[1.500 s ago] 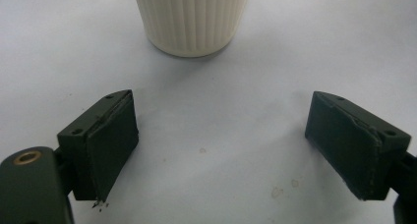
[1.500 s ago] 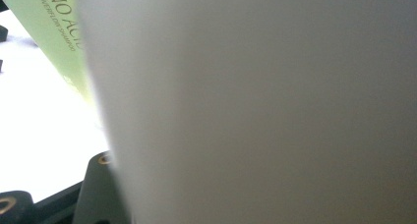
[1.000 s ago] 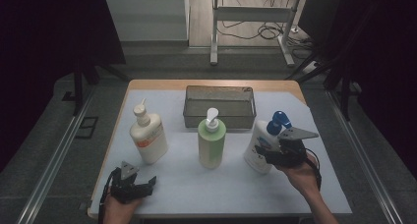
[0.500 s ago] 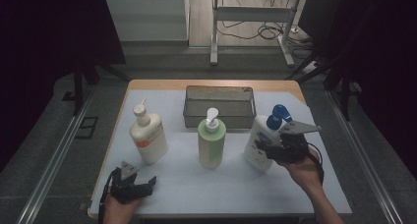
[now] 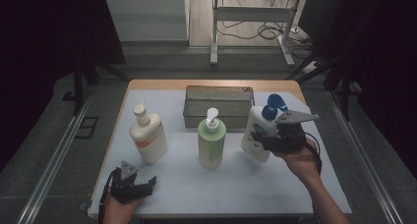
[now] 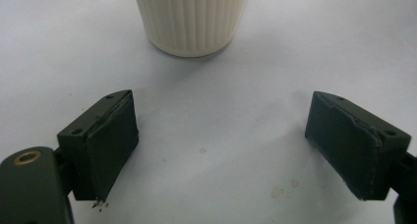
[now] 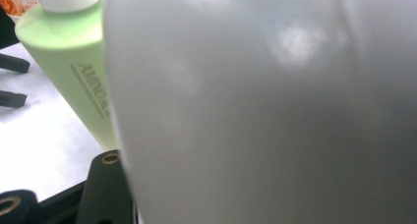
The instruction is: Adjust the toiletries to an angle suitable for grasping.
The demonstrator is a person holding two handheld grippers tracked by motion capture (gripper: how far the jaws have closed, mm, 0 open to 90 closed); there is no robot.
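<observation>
My right gripper is shut on a white bottle with a blue pump and holds it just above the table, tilted a little, at the right. In the right gripper view the white bottle sits right against the camera, with one black finger beside it. A green pump bottle stands at the centre, and the same green bottle appears past the held one. My left gripper rests open at the front left; the gap of the left gripper holds nothing, and a cream bottle base stands ahead.
A white pump bottle with an orange label stands at the left, just beyond my left gripper. A grey wire basket sits at the back centre of the white mat. The table's edges lie close on all sides.
My right gripper has risen with the white blue-pump bottle, lifting it off the mat. The left gripper has not moved.
</observation>
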